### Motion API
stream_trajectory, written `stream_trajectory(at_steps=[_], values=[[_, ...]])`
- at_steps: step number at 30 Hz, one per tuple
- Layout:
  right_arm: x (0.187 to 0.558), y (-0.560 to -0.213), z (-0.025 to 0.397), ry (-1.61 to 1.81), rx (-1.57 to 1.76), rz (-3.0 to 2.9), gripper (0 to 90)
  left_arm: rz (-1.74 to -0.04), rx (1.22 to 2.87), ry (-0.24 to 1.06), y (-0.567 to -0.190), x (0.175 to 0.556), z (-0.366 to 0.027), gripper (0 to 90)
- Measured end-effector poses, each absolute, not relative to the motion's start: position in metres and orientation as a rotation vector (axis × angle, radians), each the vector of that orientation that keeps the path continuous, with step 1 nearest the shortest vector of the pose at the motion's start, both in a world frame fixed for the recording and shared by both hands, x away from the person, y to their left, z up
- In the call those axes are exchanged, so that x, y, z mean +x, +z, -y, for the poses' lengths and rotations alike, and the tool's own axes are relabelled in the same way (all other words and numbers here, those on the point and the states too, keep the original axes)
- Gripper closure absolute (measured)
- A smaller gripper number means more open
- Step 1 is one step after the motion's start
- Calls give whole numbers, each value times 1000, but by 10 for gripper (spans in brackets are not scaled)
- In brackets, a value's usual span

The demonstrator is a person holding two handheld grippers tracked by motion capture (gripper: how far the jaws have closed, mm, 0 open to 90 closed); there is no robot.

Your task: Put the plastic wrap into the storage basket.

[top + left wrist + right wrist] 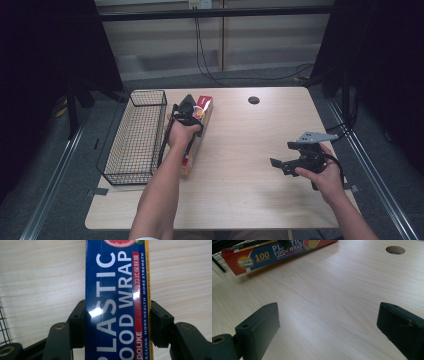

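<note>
Glossy card: plastic wrap box lies long on the table, just beside the wire basket.
Left gripper: jaws closed against both long sides of the box, toward one end.
Risk: slick faces and an off-centre hold; judged likely to tip, swing or slide if raised.
Right gripper: spread wide, holding nothing, well apart.
Basket rim: possible snag point.

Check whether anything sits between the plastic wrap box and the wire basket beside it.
Nothing visible does. The plastic wrap box, clamped in the left gripper, lies right alongside the wire basket, with bare table between them. The basket looks empty.
</note>
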State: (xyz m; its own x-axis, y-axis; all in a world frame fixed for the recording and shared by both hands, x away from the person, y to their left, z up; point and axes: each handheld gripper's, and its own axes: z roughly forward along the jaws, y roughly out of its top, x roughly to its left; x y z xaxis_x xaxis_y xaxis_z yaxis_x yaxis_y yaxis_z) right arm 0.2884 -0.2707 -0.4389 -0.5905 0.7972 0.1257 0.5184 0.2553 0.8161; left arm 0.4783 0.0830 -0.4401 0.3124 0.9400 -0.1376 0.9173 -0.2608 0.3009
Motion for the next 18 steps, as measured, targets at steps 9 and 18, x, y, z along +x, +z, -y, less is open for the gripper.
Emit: stream_trajectory(at_steps=[9, 18], values=[[289, -440, 271, 1257, 1211, -2223, 41, -1645, 2317, 121, -454, 482, -75, 398], [289, -442, 270, 1245, 1207, -2236, 40, -1638, 2264, 147, -459, 494, -72, 383]])
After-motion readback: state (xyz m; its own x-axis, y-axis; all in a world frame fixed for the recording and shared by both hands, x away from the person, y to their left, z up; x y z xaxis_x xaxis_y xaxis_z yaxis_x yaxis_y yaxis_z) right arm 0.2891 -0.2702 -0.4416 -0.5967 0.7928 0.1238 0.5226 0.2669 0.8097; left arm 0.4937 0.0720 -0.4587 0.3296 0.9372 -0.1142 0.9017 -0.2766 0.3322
